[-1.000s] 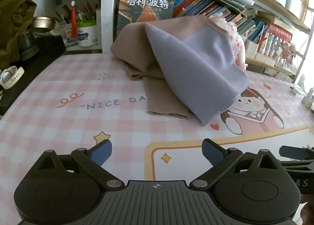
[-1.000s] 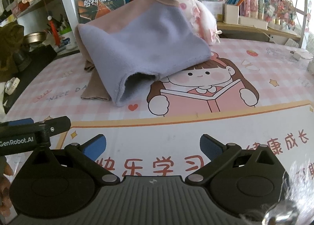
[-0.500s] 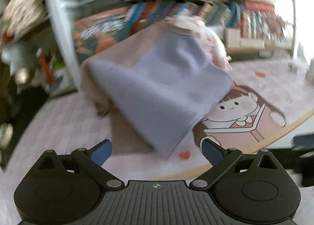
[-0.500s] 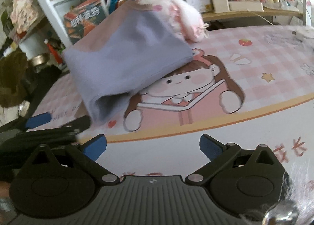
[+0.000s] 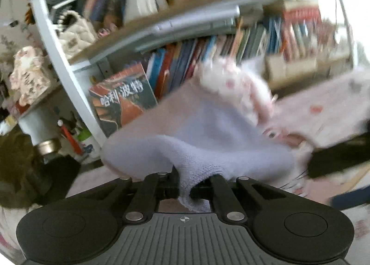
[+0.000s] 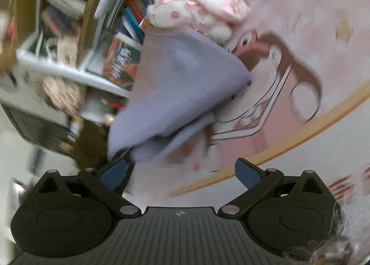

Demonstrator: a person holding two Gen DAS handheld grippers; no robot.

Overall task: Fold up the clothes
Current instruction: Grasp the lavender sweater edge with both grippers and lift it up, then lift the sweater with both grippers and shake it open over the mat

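The left gripper (image 5: 193, 182) had its fingers drawn in tight on a lip of the lavender garment (image 5: 208, 140), the fleecy hem bunched between them and a small tuft hanging below toward 6 o'clock. From that pinch the cloth ran up and away toward 1 o'clock, its long axis along that line, ending under a pink and white plush toy (image 5: 235, 89) that sat at the garment's far end. A tan-pink panel of the same garment showed along its upper edge.

In the right wrist view the right gripper (image 6: 180, 173) stood wide, its blue pads (image 6: 248, 173) well apart and holding nothing. The garment (image 6: 182, 84) hung just beyond the left pad, its lower edge at about 10 o'clock from the gripper, its length rising toward 12 o'clock to the plush toy (image 6: 196, 10). Both views were smeared with motion blur.

The cloth lay over a pink checked table mat (image 6: 289, 61) printed with a cartoon girl reading a book. Behind it, at 11 o'clock in the left view, a white shelf unit (image 5: 57, 56) held a row of upright books (image 5: 208, 56), with one red and dark book (image 5: 122, 100) facing cover-out. A cream quilted bag (image 5: 76, 33) sat on the shelf above. Lower left, a white tub (image 5: 41, 123) held what looked like pens, though blur made them unsure.
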